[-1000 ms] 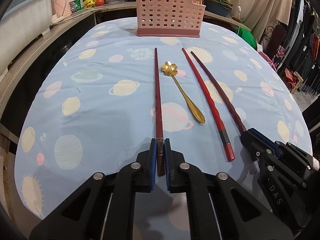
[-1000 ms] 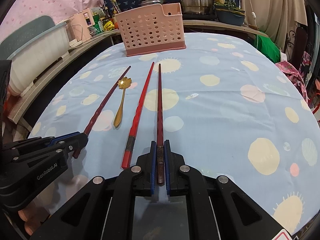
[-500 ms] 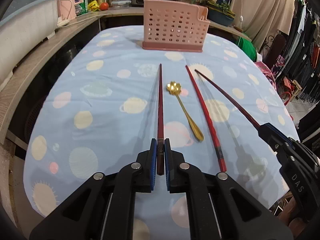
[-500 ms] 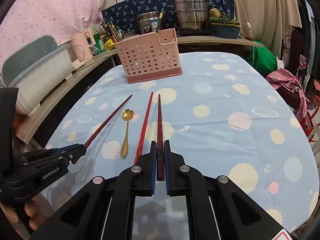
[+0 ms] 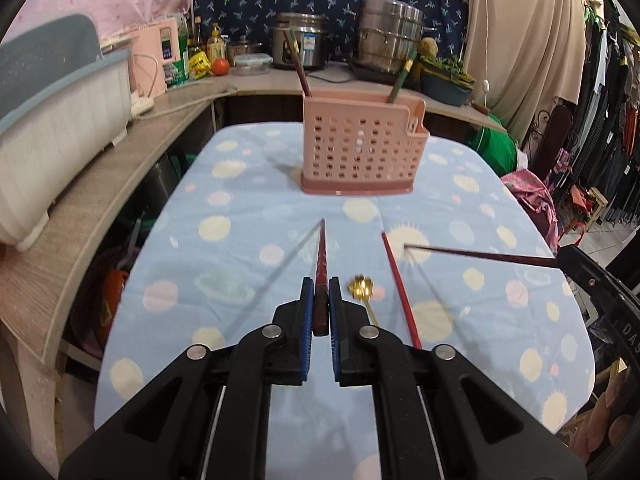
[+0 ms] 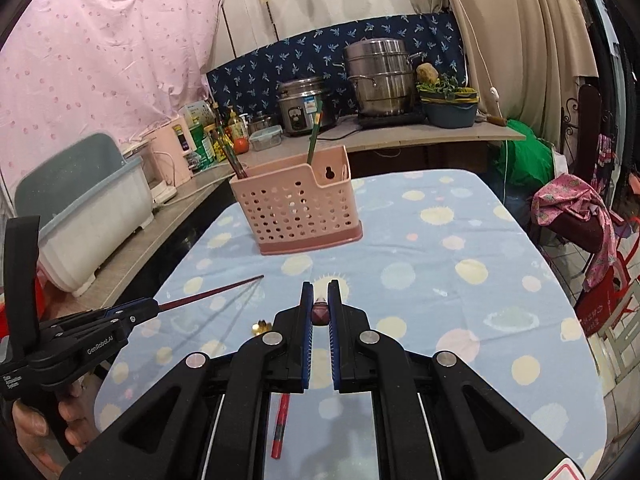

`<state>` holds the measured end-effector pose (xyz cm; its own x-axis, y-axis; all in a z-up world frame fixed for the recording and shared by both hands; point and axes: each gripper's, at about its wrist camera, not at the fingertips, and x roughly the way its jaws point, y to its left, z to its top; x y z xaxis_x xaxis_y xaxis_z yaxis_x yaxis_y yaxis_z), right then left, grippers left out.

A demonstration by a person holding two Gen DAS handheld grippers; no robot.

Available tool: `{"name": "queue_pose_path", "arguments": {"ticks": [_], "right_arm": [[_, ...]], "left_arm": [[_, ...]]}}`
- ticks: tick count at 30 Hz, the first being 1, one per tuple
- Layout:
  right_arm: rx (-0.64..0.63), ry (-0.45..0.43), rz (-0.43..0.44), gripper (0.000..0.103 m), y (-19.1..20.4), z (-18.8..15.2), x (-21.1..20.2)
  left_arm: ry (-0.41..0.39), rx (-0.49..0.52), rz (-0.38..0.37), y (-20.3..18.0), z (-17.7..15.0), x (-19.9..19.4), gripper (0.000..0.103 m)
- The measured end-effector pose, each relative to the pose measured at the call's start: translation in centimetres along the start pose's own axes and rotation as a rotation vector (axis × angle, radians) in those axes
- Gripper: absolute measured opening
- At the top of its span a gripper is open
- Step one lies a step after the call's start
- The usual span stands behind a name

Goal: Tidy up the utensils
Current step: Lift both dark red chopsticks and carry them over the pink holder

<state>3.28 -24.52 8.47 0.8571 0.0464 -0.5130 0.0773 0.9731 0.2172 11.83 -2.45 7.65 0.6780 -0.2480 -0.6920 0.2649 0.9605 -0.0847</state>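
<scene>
Gold spoon [image 5: 362,288] half hidden behind left hand-held gripper [image 5: 319,300].

Bare tablecloth [image 5: 248,216] lies open up to the pink basket [image 5: 360,148].

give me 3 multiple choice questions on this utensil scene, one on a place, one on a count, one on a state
1. Where does the gold spoon lie?
A. in the pink utensil basket
B. on the blue tablecloth
C. on the wooden counter

2. How many chopsticks lie loose on the cloth?
A. one
B. two
C. three

3. What is the left gripper doing?
A. open, empty
B. shut on the spoon
C. shut on a dark red chopstick

Answers: 1 B, it rests on the cloth beside the grippers; 2 A, only the bright red chopstick; 3 C, its pads clamp the stick.
</scene>
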Motion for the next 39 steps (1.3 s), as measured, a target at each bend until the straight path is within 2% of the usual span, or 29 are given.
{"name": "queue_pose_path", "arguments": {"ticks": [6,15,24,31,39], "right_arm": [[-0.048,-0.077,-0.002,0.007,0.7,3.6,-0.1],[0.009,-0.087,0.085,0.007,0.2,8.4,1.7],[0.024,-0.142,0.122,0.007,0.4,13.6,3.4],[0.048,-0.214,0.151,0.007,0.7,18.7,5.1],[0.043,-0.295,0.144,0.007,1.9,23.6,8.0]], "left_arm": [[-0.053,0.026,0.015,-0.4,3.7,-0.2,0.007],[-0.124,0.056,0.046,-0.7,8.2,-0.4,0.007],[-0.189,0.033,0.02,-0.1,14.2,-1.2,0.007],[-0.294,0.021,0.016,-0.3,20.5,-2.8,0.007],[-0.464,-0.03,-0.009,-0.5,26.4,-3.8,0.007]]}}
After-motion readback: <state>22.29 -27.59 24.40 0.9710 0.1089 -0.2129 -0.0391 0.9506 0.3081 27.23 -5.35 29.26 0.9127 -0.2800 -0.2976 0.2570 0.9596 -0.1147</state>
